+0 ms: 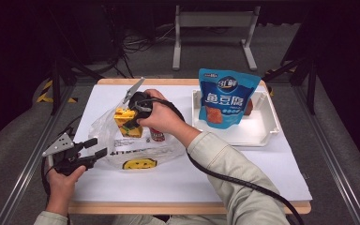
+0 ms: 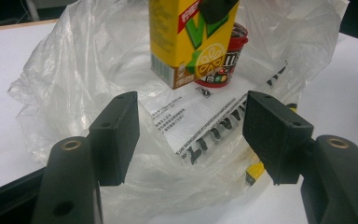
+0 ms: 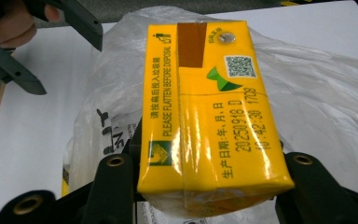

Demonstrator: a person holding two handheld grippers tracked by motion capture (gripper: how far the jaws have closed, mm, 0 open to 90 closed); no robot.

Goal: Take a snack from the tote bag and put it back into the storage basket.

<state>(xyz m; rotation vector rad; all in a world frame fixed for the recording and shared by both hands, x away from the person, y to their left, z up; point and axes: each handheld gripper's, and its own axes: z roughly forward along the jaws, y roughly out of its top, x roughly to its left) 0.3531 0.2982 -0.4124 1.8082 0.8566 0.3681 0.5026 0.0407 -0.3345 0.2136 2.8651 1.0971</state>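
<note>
My right gripper is shut on a yellow juice carton, held upright just above a crumpled clear plastic bag. In the right gripper view the carton sits clamped between the two jaws of the right gripper, with the bag below. A small red snack tub stands on the bag beside the carton. My left gripper rests at the bag's left edge. Its jaws stand wide apart, and the left gripper view looks along them over the bag to the carton and the tub.
A white tray at the right back of the white table holds an upright blue pouch. A metal stand is on the floor beyond the table. My left gripper shows far off in the right gripper view.
</note>
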